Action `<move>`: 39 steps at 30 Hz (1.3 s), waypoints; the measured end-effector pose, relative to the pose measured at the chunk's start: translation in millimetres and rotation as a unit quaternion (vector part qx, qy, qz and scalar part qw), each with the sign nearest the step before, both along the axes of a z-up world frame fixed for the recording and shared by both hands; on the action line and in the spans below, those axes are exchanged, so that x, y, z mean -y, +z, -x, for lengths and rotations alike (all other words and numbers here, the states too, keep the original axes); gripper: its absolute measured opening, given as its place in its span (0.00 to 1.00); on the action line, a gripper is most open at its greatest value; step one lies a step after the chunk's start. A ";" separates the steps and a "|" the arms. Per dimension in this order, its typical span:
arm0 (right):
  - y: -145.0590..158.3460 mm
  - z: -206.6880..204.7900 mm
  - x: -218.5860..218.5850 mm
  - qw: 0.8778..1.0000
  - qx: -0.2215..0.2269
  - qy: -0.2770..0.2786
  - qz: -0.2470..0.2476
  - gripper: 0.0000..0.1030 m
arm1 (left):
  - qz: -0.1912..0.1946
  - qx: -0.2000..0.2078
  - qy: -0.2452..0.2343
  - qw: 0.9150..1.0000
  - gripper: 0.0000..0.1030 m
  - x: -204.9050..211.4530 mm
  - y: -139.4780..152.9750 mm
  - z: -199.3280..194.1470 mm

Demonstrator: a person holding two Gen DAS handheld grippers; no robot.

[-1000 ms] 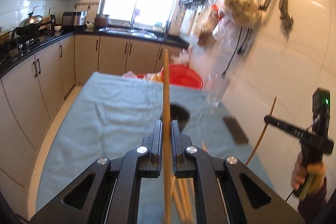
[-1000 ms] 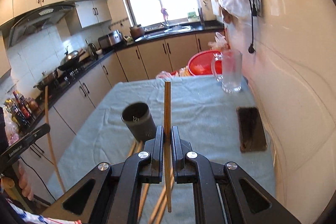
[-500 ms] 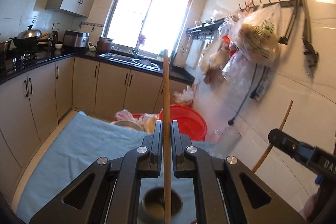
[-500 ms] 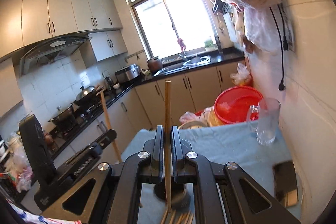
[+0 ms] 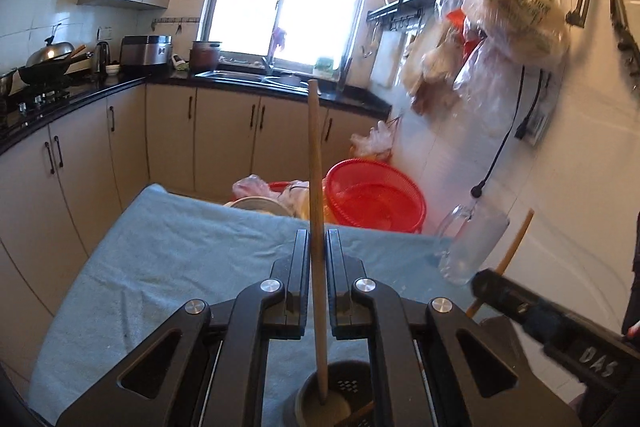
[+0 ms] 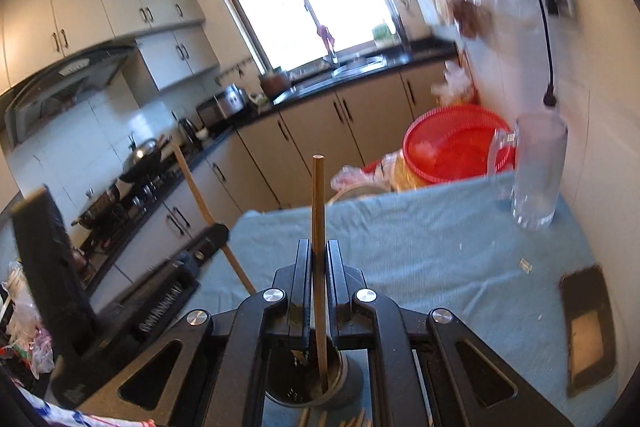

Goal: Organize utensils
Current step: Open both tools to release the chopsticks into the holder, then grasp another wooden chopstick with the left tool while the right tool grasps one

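Observation:
My left gripper [image 5: 317, 239] is shut on a wooden chopstick [image 5: 314, 167] held upright, its lower end inside the dark round utensil holder [image 5: 320, 403] on the blue cloth. My right gripper [image 6: 318, 249] is shut on another upright wooden chopstick [image 6: 319, 203], its lower end also inside the holder [image 6: 312, 387]. The right gripper [image 5: 552, 323] shows at the lower right of the left wrist view, the left gripper [image 6: 120, 291] at the left of the right wrist view. Several loose chopsticks [image 6: 352, 421] lie on the cloth beside the holder.
The table is covered by a blue towel [image 6: 440, 239]. A clear glass mug [image 6: 536, 171], a red basin [image 6: 452, 147] and a bagged bowl [image 5: 260, 199] stand at the far end. A black phone [image 6: 588, 331] lies at the right. Tiled wall on the right.
Both grippers have lowered toward the table and come over the holder. The chopsticks' lower ends now sit inside it. The two grippers are closer together.

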State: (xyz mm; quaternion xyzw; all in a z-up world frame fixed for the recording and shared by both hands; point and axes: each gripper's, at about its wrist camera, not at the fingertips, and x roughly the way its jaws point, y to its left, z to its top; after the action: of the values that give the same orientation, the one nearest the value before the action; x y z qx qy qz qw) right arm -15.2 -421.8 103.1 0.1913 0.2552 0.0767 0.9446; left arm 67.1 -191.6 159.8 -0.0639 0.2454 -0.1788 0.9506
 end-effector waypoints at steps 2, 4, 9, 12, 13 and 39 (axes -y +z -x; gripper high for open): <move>-9.8 -4.0 1.1 1.000 -0.014 0.002 -0.006 0.06 | -0.006 -0.002 0.003 1.000 0.07 -0.9 -1.8 1.8; -17.8 -7.2 0.7 1.000 -0.027 0.006 -0.012 0.08 | -0.011 -0.008 0.003 1.000 0.15 -2.3 -0.9 4.4; -23.7 -9.7 -0.3 0.999 -0.042 0.007 -0.023 0.21 | -0.003 -0.013 0.016 1.000 0.44 -15.6 8.8 16.5; -18.9 -5.3 0.2 0.999 -0.040 0.004 -0.021 0.28 | 0.002 -0.017 0.022 1.000 0.48 -29.0 15.4 28.9; -15.0 -2.1 -0.4 0.999 -0.038 0.004 -0.019 0.29 | 0.004 -0.018 0.024 1.000 0.48 -33.1 16.7 33.6; -158.7 141.9 14.4 0.973 -0.209 0.020 0.095 0.24 | -0.059 -0.196 -0.067 0.977 0.49 -69.6 -107.8 147.3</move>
State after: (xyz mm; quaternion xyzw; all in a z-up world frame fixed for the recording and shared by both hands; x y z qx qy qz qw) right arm -157.1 -436.2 -55.7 0.1075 0.4572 0.0295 0.8824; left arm -80.2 -122.0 52.0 -0.0249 0.4404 -0.2110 0.8723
